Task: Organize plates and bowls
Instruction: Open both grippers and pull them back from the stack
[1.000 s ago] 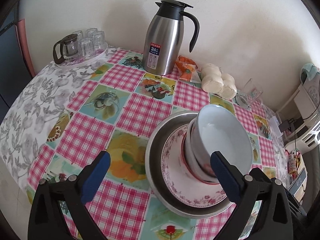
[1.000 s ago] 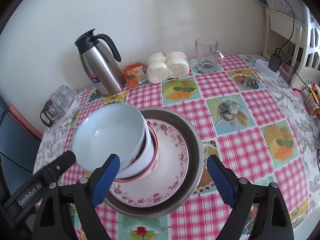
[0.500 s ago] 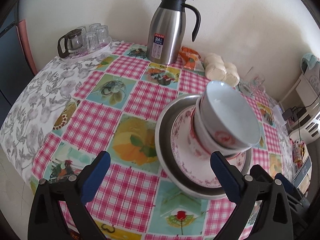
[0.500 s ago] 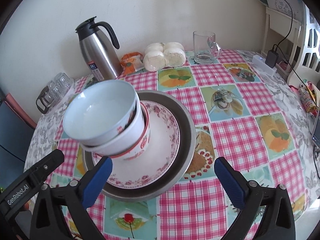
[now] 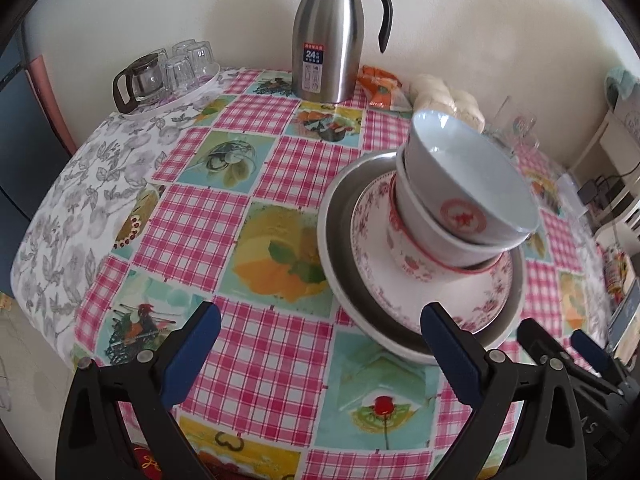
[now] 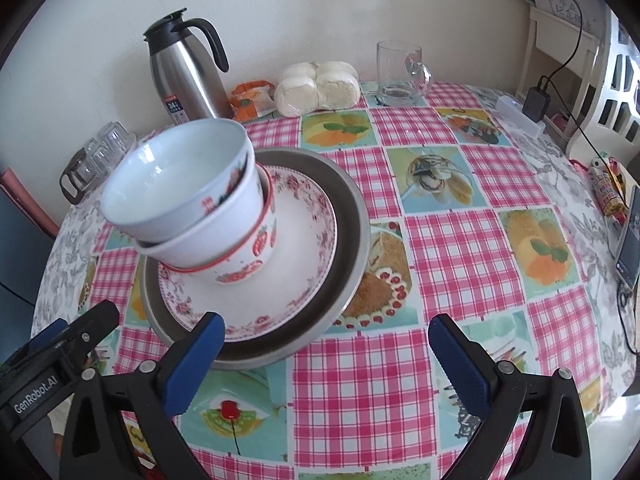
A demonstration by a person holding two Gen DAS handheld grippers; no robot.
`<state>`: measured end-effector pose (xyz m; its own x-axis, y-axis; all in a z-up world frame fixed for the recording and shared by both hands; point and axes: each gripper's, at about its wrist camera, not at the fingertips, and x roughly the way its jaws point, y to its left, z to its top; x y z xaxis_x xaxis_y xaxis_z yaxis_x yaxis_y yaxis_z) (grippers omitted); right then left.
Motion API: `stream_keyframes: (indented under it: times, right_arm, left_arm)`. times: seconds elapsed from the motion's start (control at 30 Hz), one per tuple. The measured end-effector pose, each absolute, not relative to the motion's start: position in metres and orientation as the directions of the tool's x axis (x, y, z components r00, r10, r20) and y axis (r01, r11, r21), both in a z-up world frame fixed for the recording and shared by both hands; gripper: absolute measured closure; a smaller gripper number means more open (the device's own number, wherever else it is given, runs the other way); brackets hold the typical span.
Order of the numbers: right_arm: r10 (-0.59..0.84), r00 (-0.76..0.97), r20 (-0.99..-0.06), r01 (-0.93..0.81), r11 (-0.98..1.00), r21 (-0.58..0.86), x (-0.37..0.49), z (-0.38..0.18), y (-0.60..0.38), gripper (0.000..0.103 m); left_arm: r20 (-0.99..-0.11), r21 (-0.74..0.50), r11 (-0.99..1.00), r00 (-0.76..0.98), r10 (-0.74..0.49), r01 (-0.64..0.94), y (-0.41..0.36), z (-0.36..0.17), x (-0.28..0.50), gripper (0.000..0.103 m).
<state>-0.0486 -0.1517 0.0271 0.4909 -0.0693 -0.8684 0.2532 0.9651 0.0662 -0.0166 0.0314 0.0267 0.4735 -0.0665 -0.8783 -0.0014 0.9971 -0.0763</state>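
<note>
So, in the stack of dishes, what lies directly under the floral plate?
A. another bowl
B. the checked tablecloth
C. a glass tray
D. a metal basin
D: the floral plate sits inside the wider metal basin, whose grey rim shows all around it, and the nested bowls stand on the plate; the basin itself rests on the tablecloth.

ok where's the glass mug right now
In the right wrist view, the glass mug stands at the table's far edge by the wall, just right of the bagged buns.
</note>
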Motion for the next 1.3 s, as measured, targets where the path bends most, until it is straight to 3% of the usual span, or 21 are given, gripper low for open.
stream_keyframes:
  times: [0.4, 1.3]
  right_arm:
    - [-0.083, 0.463, -0.883, 0.262, 0.964, 0.047, -0.054, 0.02, -0.158, 0.0]
    - [-0.108, 0.424, -0.899, 0.267, 0.964, 0.011, -0.054, 0.013, -0.16, 0.0]
  left_arm:
    - [-0.892, 0.062, 0.998, 0.449, 0.06, -0.011, 0.024, 0.021, -0.02, 0.003]
    - [-0.895, 0.071, 0.997, 0.441, 0.069, -0.013, 0.024, 0.018, -0.021, 0.003]
